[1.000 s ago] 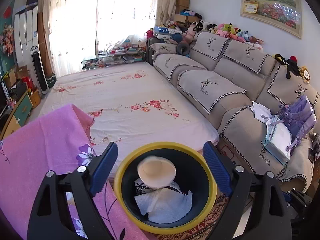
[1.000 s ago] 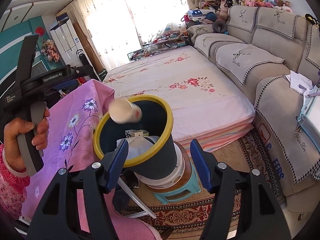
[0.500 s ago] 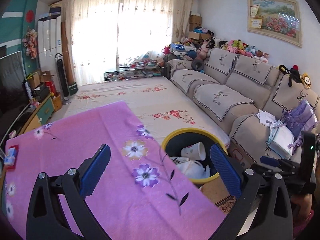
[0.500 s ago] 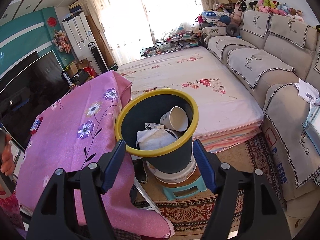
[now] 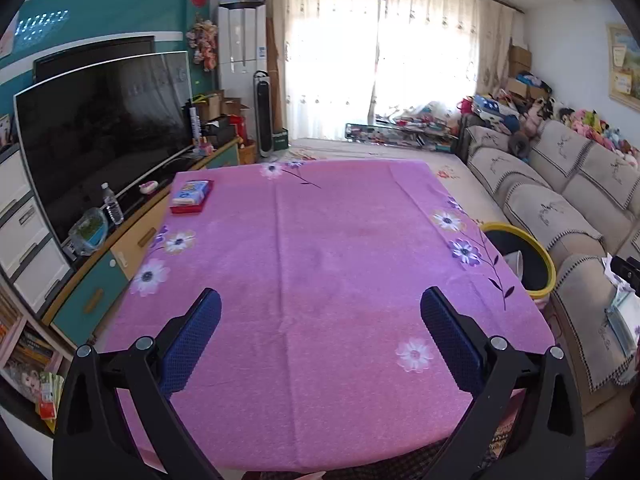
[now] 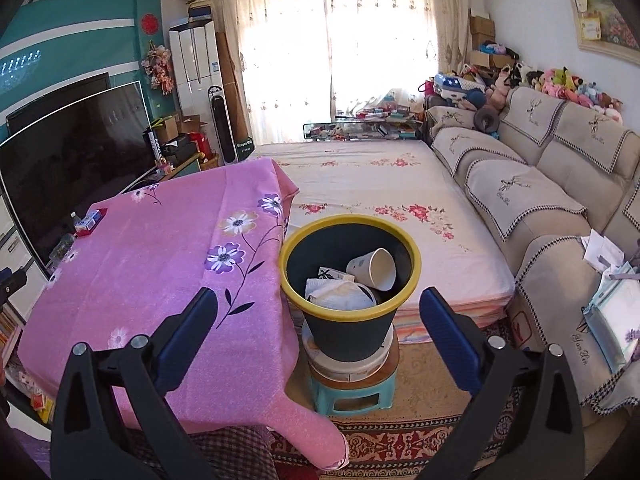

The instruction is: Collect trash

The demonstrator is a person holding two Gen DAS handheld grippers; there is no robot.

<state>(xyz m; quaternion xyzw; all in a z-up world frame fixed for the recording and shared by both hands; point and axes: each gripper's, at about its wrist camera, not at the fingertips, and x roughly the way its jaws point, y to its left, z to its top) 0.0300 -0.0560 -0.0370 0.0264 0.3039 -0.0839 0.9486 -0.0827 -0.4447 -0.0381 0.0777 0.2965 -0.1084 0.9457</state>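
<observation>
A dark bin with a yellow rim (image 6: pixel 350 236) stands on a small stool beside the table's right edge; it also shows in the left wrist view (image 5: pixel 546 258). Inside lie a white paper cup (image 6: pixel 374 268), a crumpled tissue (image 6: pixel 338 296) and a small carton. My right gripper (image 6: pixel 318 334) is open and empty, just in front of and above the bin. My left gripper (image 5: pixel 320 338) is open and empty over the near part of the pink flowered tablecloth (image 5: pixel 320 260). A red and blue packet (image 5: pixel 191 196) lies at the table's far left corner.
A large TV (image 5: pixel 100 132) on a low cabinet stands left of the table. A beige sofa (image 6: pixel 560 184) runs along the right wall. A floral mattress (image 6: pixel 380 192) lies on the floor behind the bin. A patterned rug (image 6: pixel 420 432) is under the stool.
The paper cup has dropped into the bin and come to rest. My left gripper has swung left, away from the bin, and now faces the table. My right gripper has pulled back a little.
</observation>
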